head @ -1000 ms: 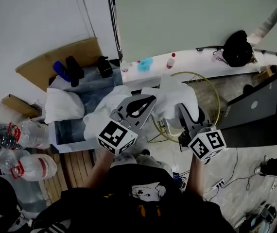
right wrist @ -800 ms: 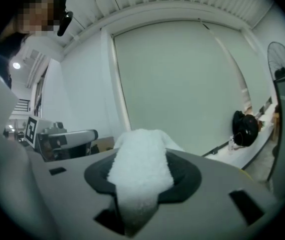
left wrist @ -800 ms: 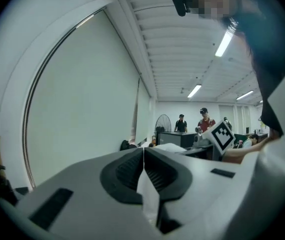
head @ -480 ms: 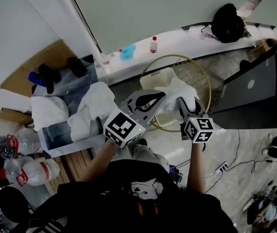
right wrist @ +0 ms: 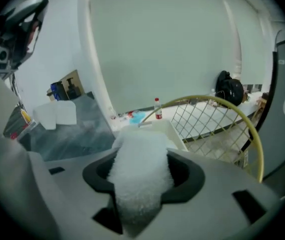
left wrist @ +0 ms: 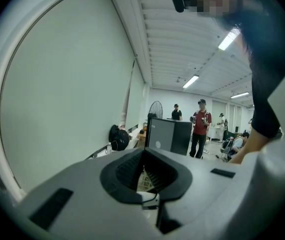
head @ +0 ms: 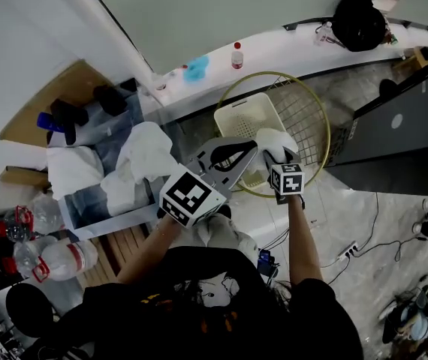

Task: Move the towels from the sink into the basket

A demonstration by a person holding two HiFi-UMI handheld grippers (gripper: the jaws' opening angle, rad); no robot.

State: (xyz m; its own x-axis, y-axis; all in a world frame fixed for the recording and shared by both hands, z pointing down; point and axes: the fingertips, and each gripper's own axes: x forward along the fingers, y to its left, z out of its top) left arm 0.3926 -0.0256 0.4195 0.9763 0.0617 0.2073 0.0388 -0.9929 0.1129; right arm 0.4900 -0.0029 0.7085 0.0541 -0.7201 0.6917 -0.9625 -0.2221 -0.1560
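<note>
The R tongs (right wrist: 142, 153) are squeezing a white towel (right wrist: 138, 176). The jaws have just been opening a bit, but the towel is sitting right btwn them & filling the gap. It is sticking up out of the tongs in a fluffy roll.

The R tongs are pointing down over the wire basket (head: 274, 73), the round one w/ the yellow rim. The towel is hanging inside that rim, just beside a cream plastic tray (head: 244, 117) that is lying in the basket.

The L tongs (left wrist: 143, 154) are closed w/ nothing in them. They are pointing nearly level, toward the basket, just left of the R tongs.

More towels (head: 145, 154) are lying in the sink (head: 86, 222) on the left; one is drooping over its edge.

Behind the basket a long white ledge is holding a red-capped bottle (head: 236, 55) & a blue thing (head: 197, 68). A black bag (head: 359, 10) is sitting farther right. Big clear water bottles (head: 56, 257) are lying on the floor near the sink. Far off, a person in a red shirt (left wrist: 201, 126) is standing.
</note>
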